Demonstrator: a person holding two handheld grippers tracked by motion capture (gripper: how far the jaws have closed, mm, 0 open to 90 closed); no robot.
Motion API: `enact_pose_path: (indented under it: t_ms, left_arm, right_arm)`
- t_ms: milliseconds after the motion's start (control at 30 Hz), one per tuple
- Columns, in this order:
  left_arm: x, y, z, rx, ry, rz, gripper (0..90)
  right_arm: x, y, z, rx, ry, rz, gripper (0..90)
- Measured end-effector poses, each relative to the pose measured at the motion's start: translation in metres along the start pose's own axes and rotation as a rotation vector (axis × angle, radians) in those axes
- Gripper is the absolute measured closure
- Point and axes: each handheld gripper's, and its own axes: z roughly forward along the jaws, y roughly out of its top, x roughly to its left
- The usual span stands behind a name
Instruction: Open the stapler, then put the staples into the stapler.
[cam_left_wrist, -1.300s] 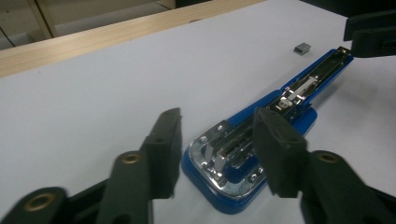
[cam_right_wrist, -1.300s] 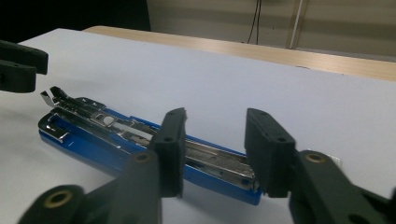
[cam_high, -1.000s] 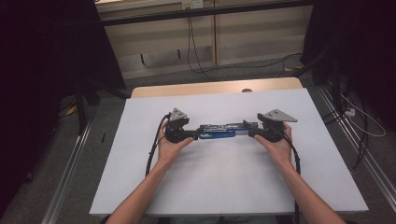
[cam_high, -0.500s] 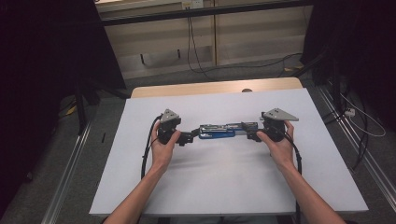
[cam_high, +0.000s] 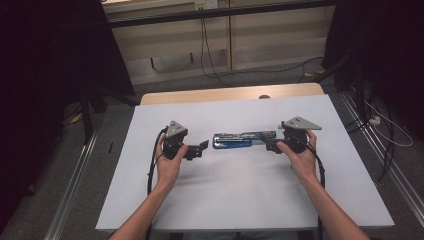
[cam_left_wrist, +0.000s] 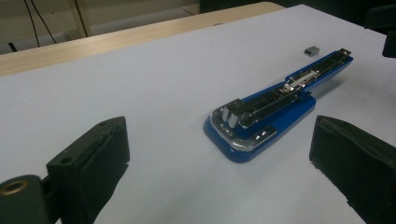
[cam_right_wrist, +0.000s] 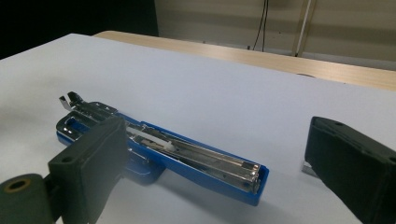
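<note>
A blue stapler (cam_high: 237, 140) lies opened out flat on the white table (cam_high: 240, 200), its metal staple channel facing up. My left gripper (cam_high: 202, 147) sits just left of the stapler's wide end (cam_left_wrist: 243, 133), apart from it, and its jaws have just been opening with nothing between them. My right gripper (cam_high: 270, 145) is at the stapler's right end, and its jaws have also just been opening. In the right gripper view the stapler (cam_right_wrist: 187, 154) lies low between the wide jaws, with neither pad pressing on it.
A small grey block of staples (cam_left_wrist: 311, 49) lies on the table beside the stapler's narrow end. The table's wooden far edge (cam_high: 225, 94) borders the white sheet. Cables trail from both grippers toward the person's forearms.
Both grippers were closed on the stapler's ends and have since opened. The left hand has drawn back to the left, leaving a gap to the stapler. The right hand has stayed put.
</note>
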Motion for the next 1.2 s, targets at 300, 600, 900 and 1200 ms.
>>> enact_pose_path:
  t_ms: [300,600,900,1200]
  left_arm:
    - [0.005,-0.007,-0.013,0.019,0.034,0.026,5.2]
    - [0.005,-0.02,-0.035,0.003,0.004,-0.004,5.2]
    - [-0.009,-0.034,-0.064,-0.026,0.01,0.024,5.2]
    - [-0.021,-0.054,-0.084,-0.017,-0.014,0.037,5.2]
  right_arm:
    - [0.0,0.005,0.005,0.054,0.053,0.0,6.7]
    - [-0.012,0.015,0.006,0.135,0.089,0.012,8.7]
    - [-0.033,0.023,0.002,0.175,0.092,0.042,11.1]
    - [-0.048,0.031,0.011,0.221,0.07,0.036,11.0]
